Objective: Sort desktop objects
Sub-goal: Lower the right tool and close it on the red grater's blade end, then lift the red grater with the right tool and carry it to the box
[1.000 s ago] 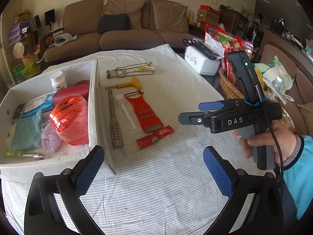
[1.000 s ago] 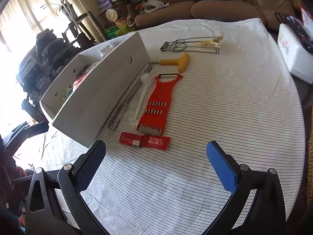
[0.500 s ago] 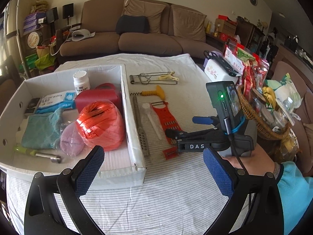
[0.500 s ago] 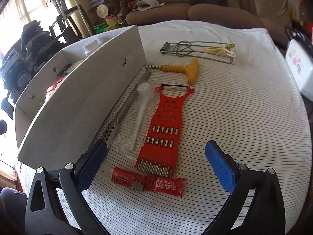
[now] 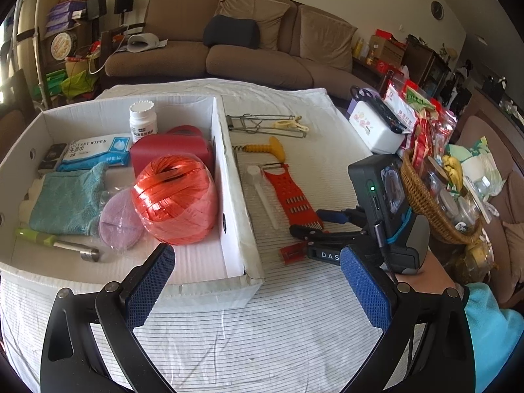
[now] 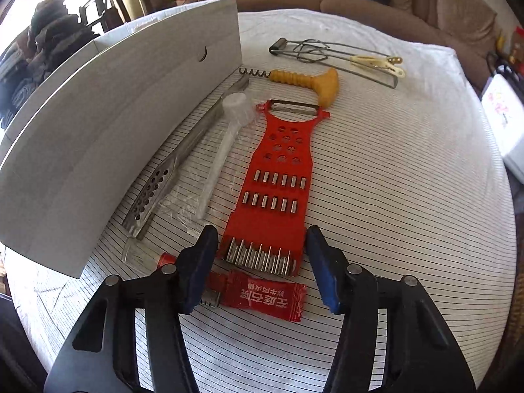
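Note:
On the striped cloth a red grater (image 6: 278, 177) lies lengthwise, with a red packet (image 6: 262, 294) across its near end. My right gripper (image 6: 260, 242) is low over that near end. Its jaws are closing with the grater's toothed edge between them, and a gap shows on both sides. The left wrist view shows the same right gripper (image 5: 311, 222) in a hand beside the grater (image 5: 291, 193). My left gripper (image 5: 255, 258) hangs open and empty over the near corner of the white cardboard box (image 5: 234, 196), which holds a red twine ball (image 5: 175, 199).
Beside the box wall (image 6: 114, 131) lie a metal perforated tool (image 6: 170, 170), a wrapped white spoon (image 6: 222, 144), a yellow corkscrew (image 6: 304, 80) and wire tongs (image 6: 327, 54). A wicker basket (image 5: 422, 203) and a white case (image 5: 373, 127) stand at the table's right edge.
My right gripper came down and forward to the grater's near end, and its jaws narrowed around it. My left gripper shifted left, toward the box.

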A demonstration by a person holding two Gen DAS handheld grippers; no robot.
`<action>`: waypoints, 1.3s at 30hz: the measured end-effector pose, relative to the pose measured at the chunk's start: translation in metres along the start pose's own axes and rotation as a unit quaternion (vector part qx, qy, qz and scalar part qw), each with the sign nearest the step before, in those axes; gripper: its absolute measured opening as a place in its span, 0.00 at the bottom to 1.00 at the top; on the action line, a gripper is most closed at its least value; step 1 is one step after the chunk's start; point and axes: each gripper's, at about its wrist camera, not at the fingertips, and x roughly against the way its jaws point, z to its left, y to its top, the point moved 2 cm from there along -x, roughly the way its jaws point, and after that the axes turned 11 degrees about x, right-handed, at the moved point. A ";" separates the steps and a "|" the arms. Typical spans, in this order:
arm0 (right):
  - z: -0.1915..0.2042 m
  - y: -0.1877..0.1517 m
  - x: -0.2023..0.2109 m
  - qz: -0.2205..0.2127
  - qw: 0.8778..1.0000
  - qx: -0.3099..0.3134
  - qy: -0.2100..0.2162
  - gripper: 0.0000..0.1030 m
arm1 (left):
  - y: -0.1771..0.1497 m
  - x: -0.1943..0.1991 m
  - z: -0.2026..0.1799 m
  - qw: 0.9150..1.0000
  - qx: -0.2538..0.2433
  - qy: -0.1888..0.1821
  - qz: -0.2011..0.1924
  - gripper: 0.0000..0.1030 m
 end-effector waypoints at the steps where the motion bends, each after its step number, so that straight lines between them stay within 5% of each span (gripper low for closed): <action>1: -0.002 -0.001 0.001 0.000 1.000 -0.002 0.002 0.51 | 0.000 0.000 -0.001 1.000 0.002 -0.001 0.002 1.00; 10: -0.014 -0.011 0.038 -0.009 1.000 0.010 -0.015 0.50 | 0.000 -0.007 -0.033 0.997 0.027 -0.061 0.038 1.00; 18: -0.027 -0.042 0.087 -0.021 1.000 -0.008 0.004 0.50 | -0.024 -0.028 -0.070 0.977 0.109 -0.148 0.109 1.00; 22: -0.029 -0.075 0.111 -0.022 0.999 -0.024 0.021 0.50 | -0.045 -0.048 -0.097 0.979 0.083 -0.132 0.129 1.00; 30: -0.032 -0.140 0.140 -0.028 0.996 -0.071 0.054 0.50 | -0.091 -0.109 -0.106 0.951 0.179 -0.135 0.214 1.00; 35: -0.029 -0.165 0.146 -0.033 0.995 -0.082 0.055 0.50 | -0.099 -0.128 -0.126 0.954 0.166 -0.107 0.226 1.00; 39: -0.025 -0.175 0.151 -0.046 0.993 -0.089 0.070 0.50 | -0.097 -0.143 -0.134 0.945 0.190 -0.111 0.241 1.00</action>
